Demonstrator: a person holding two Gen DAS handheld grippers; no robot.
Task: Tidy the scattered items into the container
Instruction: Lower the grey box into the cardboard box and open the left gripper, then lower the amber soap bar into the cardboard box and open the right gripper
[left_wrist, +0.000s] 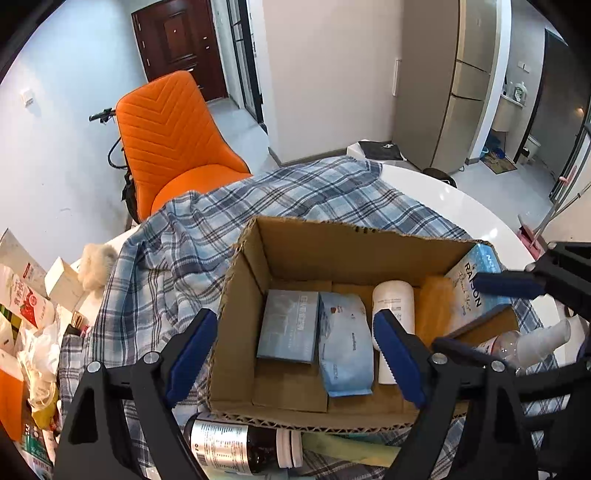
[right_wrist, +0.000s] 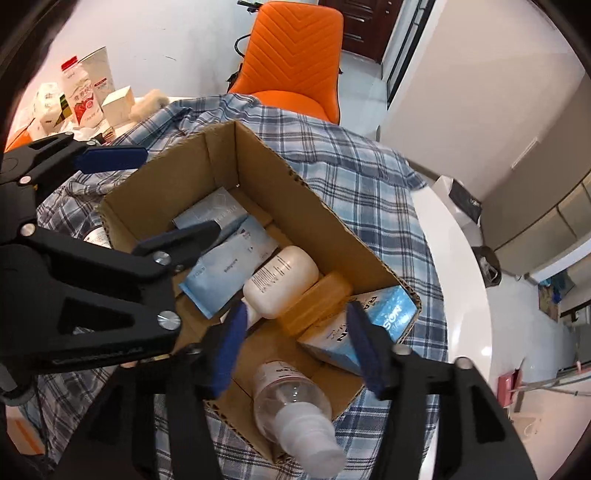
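Cardboard, brown and corrugated, makes up the open box (left_wrist: 240, 295) that sits on a blue plaid cloth (left_wrist: 159, 258) spread over a white table (left_wrist: 461, 206). Inside it, from left to right in the left wrist view, lie a grey-blue carton (left_wrist: 288, 325), a light-blue soft pack (left_wrist: 343, 347), a white bottle (left_wrist: 393, 295), an amber translucent piece (left_wrist: 439, 306) and a blue box printed RAISON (left_wrist: 476, 280) leaning in the far right corner.

Both claws hang over the box with their jaws apart and nothing pressed between the pads. The left gripper (left_wrist: 291, 354) straddles the near left wall, one blue pad outside the box and one over the white bottle. The right gripper (right_wrist: 295, 350) is over the near right corner, where a clear spray bottle (right_wrist: 295, 406) with a white cap lies tilted across the rim, just below the pads.

Outside the near wall a dark brown bottle (left_wrist: 236, 446) lies on the cloth. An orange chair (left_wrist: 166, 140) stands beyond the table, and cartons and packets (left_wrist: 33, 295) crowd the far left edge.
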